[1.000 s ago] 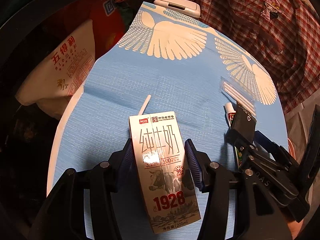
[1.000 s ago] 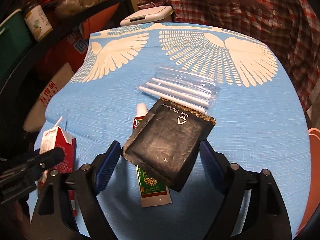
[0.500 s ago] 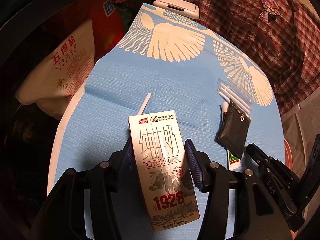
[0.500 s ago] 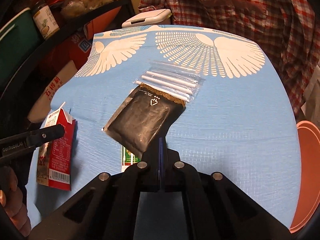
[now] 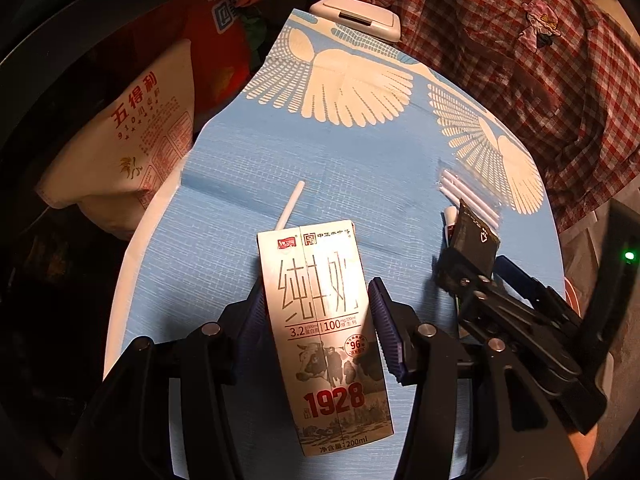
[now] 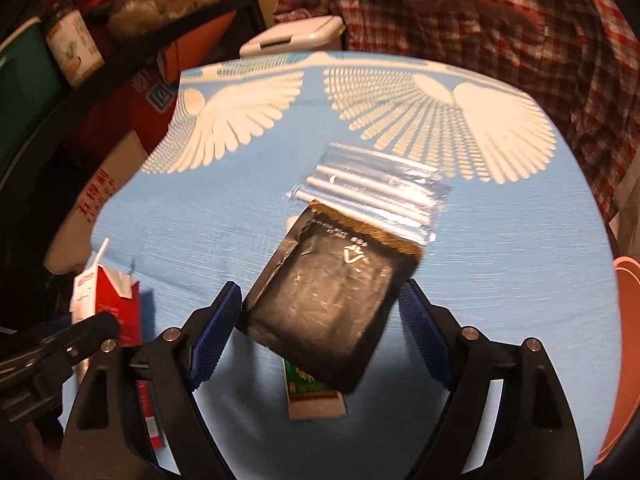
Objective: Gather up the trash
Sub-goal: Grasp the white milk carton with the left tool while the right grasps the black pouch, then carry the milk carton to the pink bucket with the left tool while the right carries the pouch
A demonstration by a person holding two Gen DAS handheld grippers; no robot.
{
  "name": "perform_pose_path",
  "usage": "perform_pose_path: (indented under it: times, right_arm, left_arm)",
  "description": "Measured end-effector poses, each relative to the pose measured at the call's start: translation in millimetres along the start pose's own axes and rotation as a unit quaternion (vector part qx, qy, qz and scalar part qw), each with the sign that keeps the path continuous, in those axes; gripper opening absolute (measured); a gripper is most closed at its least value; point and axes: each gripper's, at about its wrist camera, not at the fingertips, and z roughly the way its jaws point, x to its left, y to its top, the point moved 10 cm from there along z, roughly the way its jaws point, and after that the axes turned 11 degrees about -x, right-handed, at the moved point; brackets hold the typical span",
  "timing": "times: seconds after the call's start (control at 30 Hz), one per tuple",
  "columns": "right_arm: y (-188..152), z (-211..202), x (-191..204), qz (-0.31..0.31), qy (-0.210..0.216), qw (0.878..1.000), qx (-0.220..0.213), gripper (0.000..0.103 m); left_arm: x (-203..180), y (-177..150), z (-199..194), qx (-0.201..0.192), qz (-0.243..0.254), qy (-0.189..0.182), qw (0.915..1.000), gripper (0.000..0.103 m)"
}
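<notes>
A white milk carton [image 5: 320, 320] marked 1928, its straw [image 5: 290, 208] sticking out on top, sits between the blue pads of my left gripper [image 5: 317, 292], which is shut on it. It also shows at the left of the right wrist view as the carton [image 6: 116, 300]. My right gripper [image 6: 320, 296] is opening, its jaws wide on either side of a black foil pouch [image 6: 332, 264]. The pouch lies on a green and white tube [image 6: 312, 396] and rests free, not pinched. Behind it is a clear bag of white sticks [image 6: 372, 184].
A blue tablecloth [image 5: 280, 160] with white wing prints covers the round table. Beyond its far edge are a white bin lid [image 5: 356, 16] and a plaid shirt [image 5: 520, 60]. A printed sack [image 5: 132, 140] stands at the left and a pink basin [image 6: 624, 340] at the right edge.
Half a second ago the right gripper was pulled back and shut with nothing in it. Now it has moved forward and opened around the black pouch. The left gripper and carton stayed put.
</notes>
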Motion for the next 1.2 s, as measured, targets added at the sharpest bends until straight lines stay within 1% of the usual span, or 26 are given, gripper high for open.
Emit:
perform_pose_path:
  times: [0.17, 0.27, 0.33, 0.4, 0.43, 0.5, 0.53, 0.6, 0.63, 0.67, 0.7, 0.9, 1.2]
  right_arm:
    - [-2, 6, 1, -0.013, -0.016, 1.0, 0.007, 0.083]
    - [-1, 6, 2, -0.017, -0.019, 1.0, 0.009, 0.083]
    - [-2, 5, 3, -0.02, -0.018, 1.0, 0.011, 0.08]
    - [-1, 1, 2, -0.02, -0.016, 1.0, 0.007, 0.064]
    - [-1, -1, 1, -0.018, -0.015, 1.0, 0.005, 0.059]
    - [-2, -5, 2, -0.016, -0.005, 1.0, 0.002, 0.043]
    - [-2, -7, 3, -0.018, -0.002, 1.0, 0.001, 0.04]
    - [-1, -14, 4, -0.026, 0.001, 1.0, -0.007, 0.025]
    - [0, -18, 5, -0.029, 0.003, 1.0, -0.011, 0.021]
    - [1, -20, 6, -0.033, 0.006, 0.999, -0.012, 0.014]
    - [1, -22, 7, -0.036, 0.013, 0.999, -0.012, 0.009]
    - [6, -40, 10, -0.049, 0.017, 0.998, -0.028, 0.006]
    - [16, -88, 0, -0.062, 0.02, 0.996, -0.061, 0.006]
  left_arm:
    - [5, 1, 2, 0.002, -0.003, 0.0, 1.0, 0.05]
    - [5, 1, 3, 0.004, -0.002, -0.001, 1.0, 0.05]
    - [4, 1, 3, 0.004, -0.001, -0.002, 1.0, 0.05]
    - [4, 2, 3, 0.003, -0.002, -0.003, 1.0, 0.05]
    - [4, 2, 3, 0.003, -0.002, -0.004, 1.0, 0.05]
    - [3, 3, 2, 0.002, -0.003, -0.005, 1.0, 0.05]
    - [4, 3, 2, 0.002, -0.002, -0.005, 1.0, 0.05]
    - [4, 3, 1, 0.002, -0.003, -0.005, 1.0, 0.05]
    - [4, 3, 1, 0.002, -0.003, -0.005, 1.0, 0.05]
    - [3, 3, 0, 0.001, -0.003, -0.005, 1.0, 0.05]
    - [3, 3, 0, 0.001, -0.003, -0.005, 1.0, 0.05]
    - [0, 6, -7, -0.004, -0.005, -0.009, 0.9999, 0.05]
    - [-8, 7, -20, -0.018, 0.011, -0.008, 0.9997, 0.049]
